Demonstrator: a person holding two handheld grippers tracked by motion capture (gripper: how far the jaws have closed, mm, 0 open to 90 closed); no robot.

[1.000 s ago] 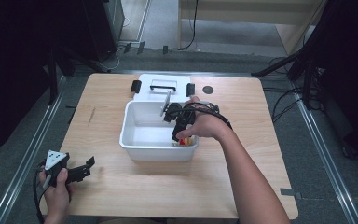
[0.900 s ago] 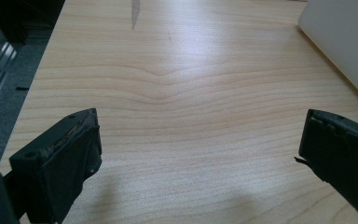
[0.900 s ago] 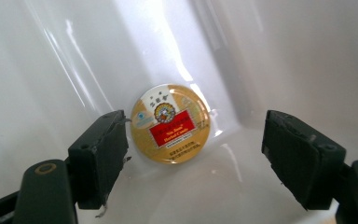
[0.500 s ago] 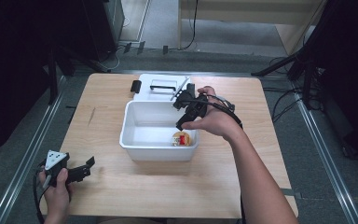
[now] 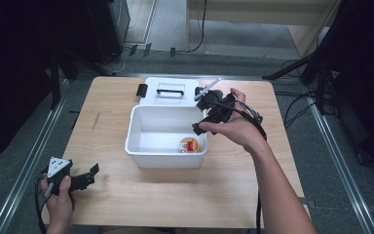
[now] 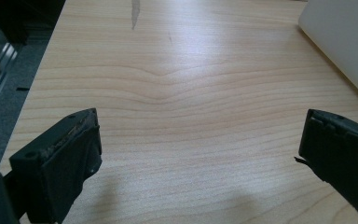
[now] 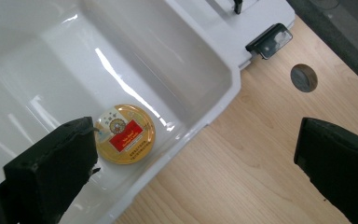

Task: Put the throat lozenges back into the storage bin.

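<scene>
Where the pale wood-grain bench [image 5: 175, 195] meets its near left corner, the left hand-held gripper [image 5: 88, 176] rests, jaws spread wide. Farther on, a round gold tin with a red label [image 7: 125, 134] lies in the glossy white plastic bin [image 5: 141, 146] (near right corner); the right hand-held gripper [image 5: 202, 117] hovers above, jaws parted, empty.

My jaws are matte black on both the left gripper [image 5: 90, 175] and the right gripper [image 7: 196, 163]. Under them runs a pale, blond table [image 6: 182, 93] with wavy grain. The box [image 7: 42, 79] gleams glossy white, its latch [image 7: 270, 39] black. Inside sits a gold round tin [image 7: 125, 134] with a red label band.
</scene>
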